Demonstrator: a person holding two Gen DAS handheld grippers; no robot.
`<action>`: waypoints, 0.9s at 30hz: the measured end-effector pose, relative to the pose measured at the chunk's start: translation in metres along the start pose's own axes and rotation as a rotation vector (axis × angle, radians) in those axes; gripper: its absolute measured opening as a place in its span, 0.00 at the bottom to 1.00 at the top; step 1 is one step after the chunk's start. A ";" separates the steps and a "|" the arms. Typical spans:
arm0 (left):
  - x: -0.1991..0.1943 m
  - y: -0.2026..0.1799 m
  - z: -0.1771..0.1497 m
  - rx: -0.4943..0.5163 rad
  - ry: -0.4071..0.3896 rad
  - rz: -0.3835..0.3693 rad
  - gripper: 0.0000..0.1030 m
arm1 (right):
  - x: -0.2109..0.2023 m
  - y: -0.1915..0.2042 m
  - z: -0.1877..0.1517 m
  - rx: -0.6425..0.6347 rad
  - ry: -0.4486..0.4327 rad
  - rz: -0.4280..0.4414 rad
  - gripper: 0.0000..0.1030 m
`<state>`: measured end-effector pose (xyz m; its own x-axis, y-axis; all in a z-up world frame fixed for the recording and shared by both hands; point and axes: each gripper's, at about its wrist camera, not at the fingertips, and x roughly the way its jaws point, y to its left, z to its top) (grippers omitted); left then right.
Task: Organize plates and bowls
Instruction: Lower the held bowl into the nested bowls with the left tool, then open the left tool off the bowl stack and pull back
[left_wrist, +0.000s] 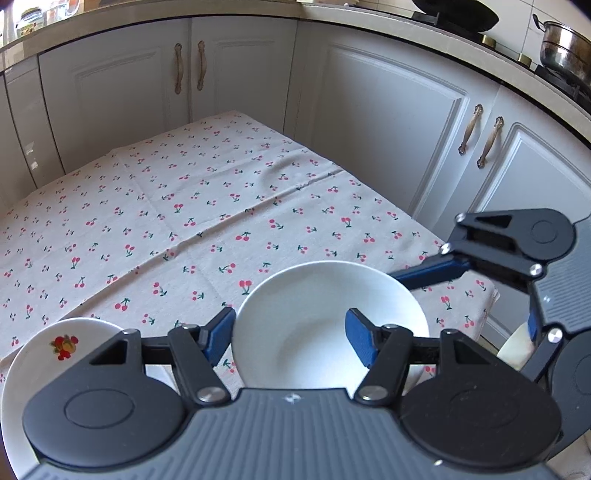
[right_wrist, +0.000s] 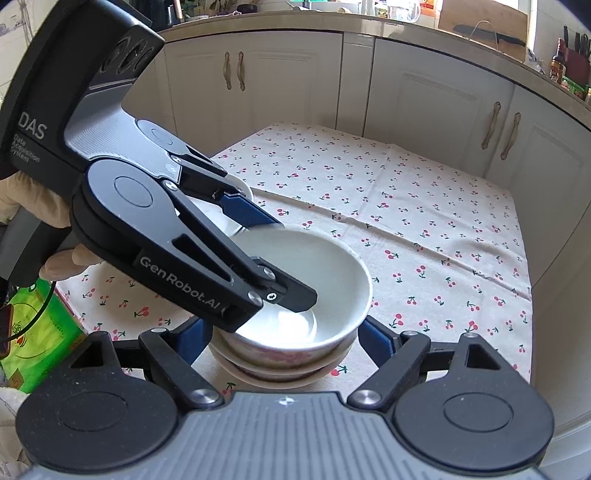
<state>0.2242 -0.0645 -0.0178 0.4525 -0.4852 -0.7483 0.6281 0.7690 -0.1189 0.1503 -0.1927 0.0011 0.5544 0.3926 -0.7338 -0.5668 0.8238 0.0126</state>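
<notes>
A tabletop (left_wrist: 155, 206) draped in cream cloth printed with red cherries. Near its front edge, a glossy white bowl (right_wrist: 325, 266) sits nested on a bowl stack (right_wrist: 280, 365). The left tool (left_wrist: 291, 332) spans the bowl's wall, fingers apart. The right tool (right_wrist: 284, 332) stands open, flanking the stack. A fruit-decorated plate (left_wrist: 44, 354) lies beside.

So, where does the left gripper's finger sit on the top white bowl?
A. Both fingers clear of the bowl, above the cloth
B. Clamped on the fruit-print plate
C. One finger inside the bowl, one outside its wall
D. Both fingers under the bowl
C: in the right wrist view the left gripper straddles the top bowl wall, one finger reaching inside, the other outside.
</notes>
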 end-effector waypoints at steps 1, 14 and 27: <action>-0.001 0.001 -0.001 -0.001 -0.002 0.000 0.62 | -0.001 0.001 -0.001 -0.009 -0.013 -0.015 0.92; -0.028 0.015 -0.011 -0.050 -0.074 0.007 0.64 | -0.029 -0.011 -0.002 0.065 -0.112 -0.056 0.99; -0.054 0.020 -0.047 -0.095 -0.099 0.002 0.68 | -0.026 -0.015 -0.011 0.084 -0.095 -0.065 1.00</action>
<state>0.1825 -0.0036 -0.0108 0.5169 -0.5191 -0.6807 0.5665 0.8036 -0.1827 0.1375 -0.2198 0.0120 0.6461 0.3708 -0.6671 -0.4765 0.8787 0.0269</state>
